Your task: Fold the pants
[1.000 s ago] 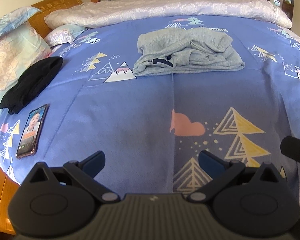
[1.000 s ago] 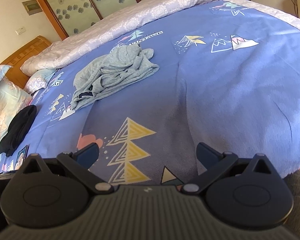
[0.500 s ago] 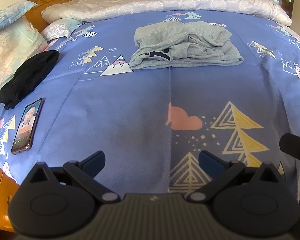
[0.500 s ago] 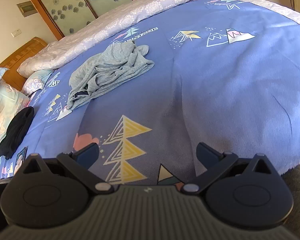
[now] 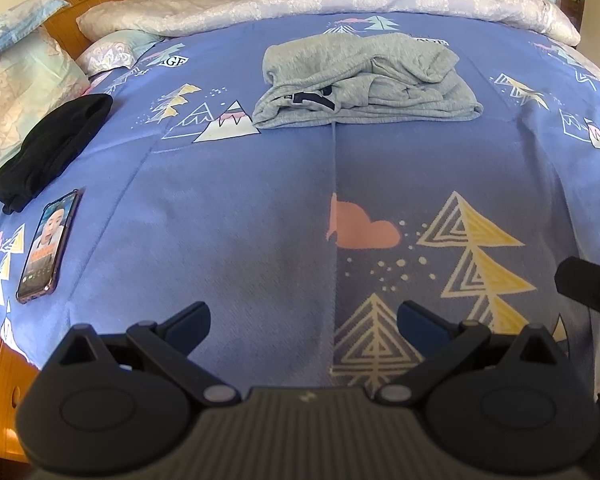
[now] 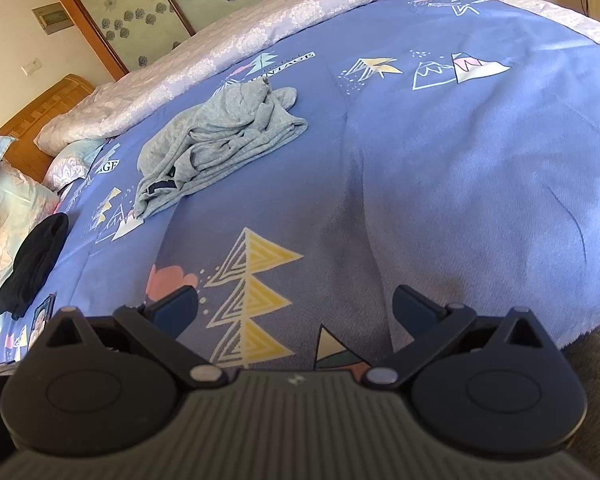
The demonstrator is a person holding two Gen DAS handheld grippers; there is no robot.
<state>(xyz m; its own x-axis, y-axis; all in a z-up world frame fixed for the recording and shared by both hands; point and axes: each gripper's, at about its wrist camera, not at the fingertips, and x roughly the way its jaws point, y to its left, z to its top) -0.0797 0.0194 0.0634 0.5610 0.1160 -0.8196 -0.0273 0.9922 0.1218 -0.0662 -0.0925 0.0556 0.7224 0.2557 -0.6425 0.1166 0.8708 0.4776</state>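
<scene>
The grey pants (image 5: 364, 80) lie crumpled in a heap on the blue bedspread (image 5: 260, 208), far ahead of both grippers. From the right wrist view the grey pants (image 6: 220, 136) sit up and to the left. My left gripper (image 5: 304, 320) is open, nothing between its fingers, hovering over the near part of the bed. My right gripper (image 6: 296, 304) is open too, empty, above the bedspread (image 6: 460, 180) near the bed's front edge. A black part of the right gripper (image 5: 588, 288) shows at the right edge of the left wrist view.
A black garment (image 5: 48, 152) and a phone (image 5: 48, 248) lie at the bed's left side. Pillows (image 5: 16, 92) and a wooden headboard (image 5: 100, 12) stand at the far left. A pale quilt (image 5: 340, 0) is bunched along the far edge. The bed's wooden frame (image 5: 0, 380) shows at lower left.
Both grippers have moved slightly forward over the bed, so the grey pants appear a little nearer. Both stay open and empty.
</scene>
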